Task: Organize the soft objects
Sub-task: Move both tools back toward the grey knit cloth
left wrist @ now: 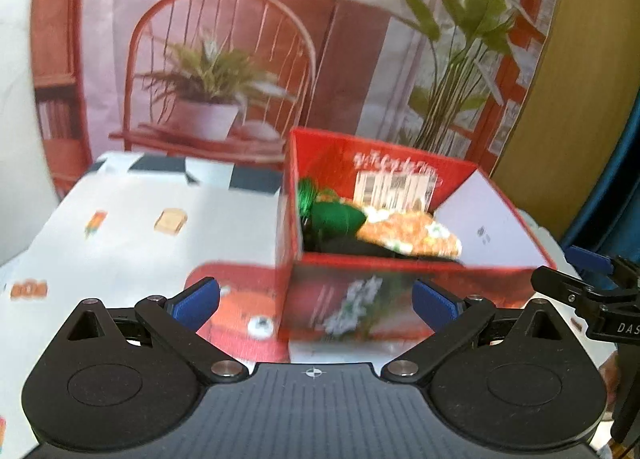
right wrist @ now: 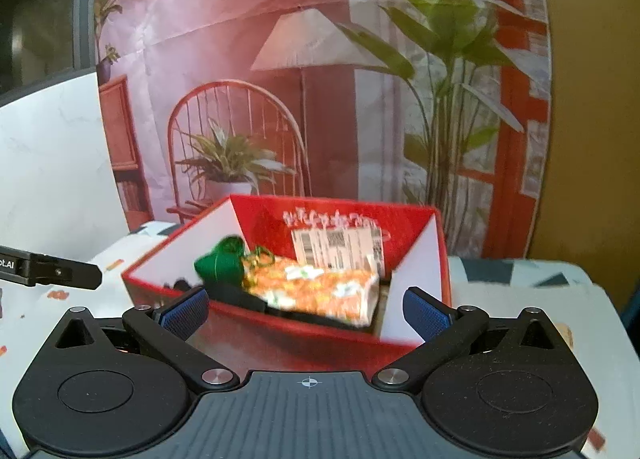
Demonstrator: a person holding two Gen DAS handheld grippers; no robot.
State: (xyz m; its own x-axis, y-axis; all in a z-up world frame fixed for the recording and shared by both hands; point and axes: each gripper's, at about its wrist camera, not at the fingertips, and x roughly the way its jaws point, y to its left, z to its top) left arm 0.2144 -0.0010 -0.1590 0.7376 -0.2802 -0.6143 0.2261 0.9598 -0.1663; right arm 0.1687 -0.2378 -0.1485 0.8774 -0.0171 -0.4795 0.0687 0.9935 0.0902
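So I had one red box (right wrist: 416, 219) sitting on the patterned tablecloth (left wrist: 132, 227), and three soft things inside: one green pouch (right wrist: 220, 265), one orange-and-white floral bundle (right wrist: 320, 291) and something black (right wrist: 240, 297) under them. Both of my grippers were spread wide with nothing between the blue pads, left gripper (left wrist: 316, 301) and right gripper (right wrist: 306, 309) just short of the box. One barcode label (right wrist: 340, 245) on the inner wall, white script above it, too blurry to read.
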